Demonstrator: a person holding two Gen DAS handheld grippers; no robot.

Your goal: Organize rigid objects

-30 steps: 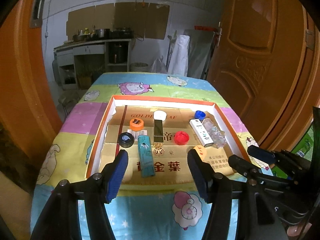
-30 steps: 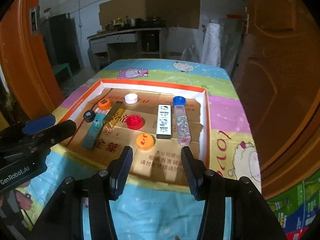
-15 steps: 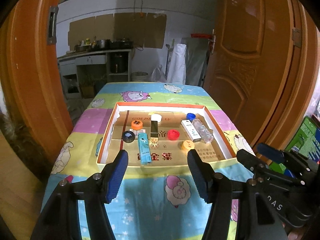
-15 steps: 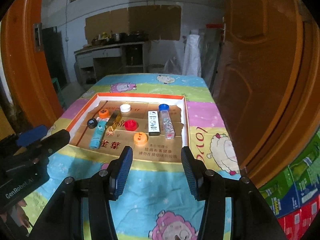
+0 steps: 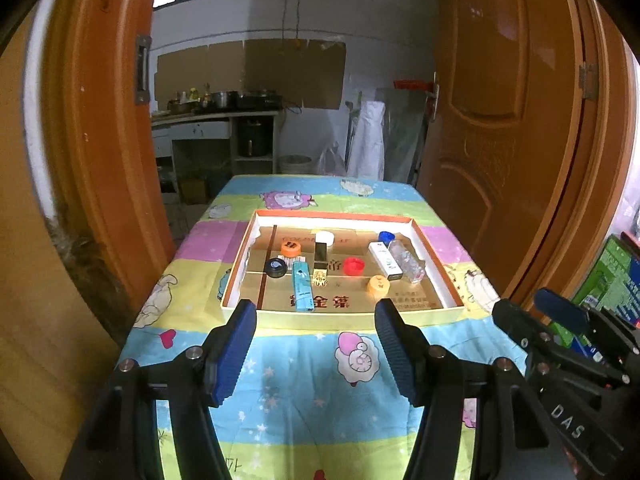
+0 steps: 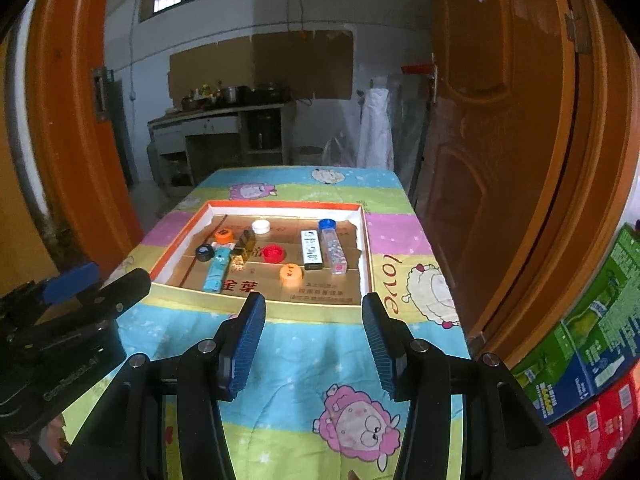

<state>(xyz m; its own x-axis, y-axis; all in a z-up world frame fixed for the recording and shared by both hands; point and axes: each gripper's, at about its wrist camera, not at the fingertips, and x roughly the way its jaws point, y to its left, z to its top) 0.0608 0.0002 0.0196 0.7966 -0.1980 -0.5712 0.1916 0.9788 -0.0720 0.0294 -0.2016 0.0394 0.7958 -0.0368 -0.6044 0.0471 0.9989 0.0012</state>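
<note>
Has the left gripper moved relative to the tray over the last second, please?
Yes. The left gripper has pulled back from the tray, which now looks smaller and farther.

Ahead of your left gripper [image 5: 316, 322], you are viewing: tray [image 5: 240, 258], orange rim, white walls, brown cardboard floor with red characters. Contents showing: caps in orange [image 5: 291, 247], white [image 5: 324, 237], red [image 5: 354, 266], blue [image 5: 386, 236], black [image 5: 276, 267]; teal box [image 5: 302, 286]; white patterned box [image 5: 385, 255]. Beneath your pads [image 5: 234, 354], themselves showing blue: tablecloth [image 5: 296, 364], pastel stripes, cartoon sheep.

Bottle caps [image 5: 354, 266], teal lighter [image 5: 301, 286], small boxes [image 5: 385, 255] lying in orange-rimmed tray [image 5: 336, 215]
</note>
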